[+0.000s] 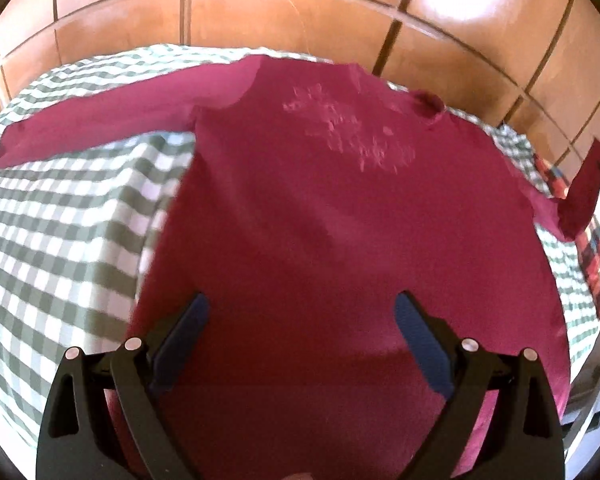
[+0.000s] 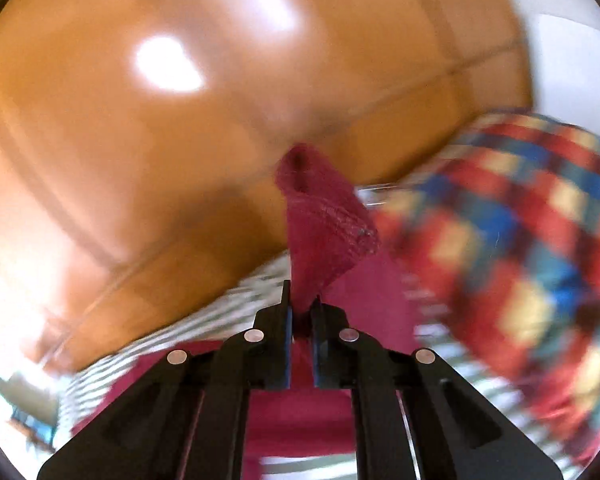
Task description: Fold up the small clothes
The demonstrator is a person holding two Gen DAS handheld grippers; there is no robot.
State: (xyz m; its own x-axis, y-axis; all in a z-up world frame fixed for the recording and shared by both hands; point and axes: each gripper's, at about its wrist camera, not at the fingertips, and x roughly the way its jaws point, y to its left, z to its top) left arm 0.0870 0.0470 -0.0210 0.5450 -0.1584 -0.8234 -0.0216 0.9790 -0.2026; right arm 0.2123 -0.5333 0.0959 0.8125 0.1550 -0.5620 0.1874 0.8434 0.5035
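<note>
1. Glossy orange-brown wooden panelled wall (image 1: 300,12), crossed by dark seams, fills the 12 o'clock band of the left wrist view and most of the blurred right wrist view
2. Green-and-white checked cloth-covered surface (image 1: 60,220) spreads from 7 to 10 o'clock in the left wrist view, under the garment
3. Magenta long-sleeved knit top with a pale chest print (image 1: 308,208) lies flat on the checked cloth at picture centre, neck toward 1 o'clock, one sleeve stretched out to 9 o'clock, the other lifted off the surface at 3 o'clock
4. Red, blue and yellow plaid fabric (image 2: 520,248) sits at 3 o'clock in the right wrist view, beside the top
5. Left gripper (image 1: 302,308), black with blue pads, at 6 o'clock above the hem, jaws spread wide with nothing between them
6. Right gripper (image 2: 302,304), at 6 o'clock, jaws pinching the ribbed magenta sleeve cuff (image 2: 324,216), which stands up from the tips toward 12 o'clock
</note>
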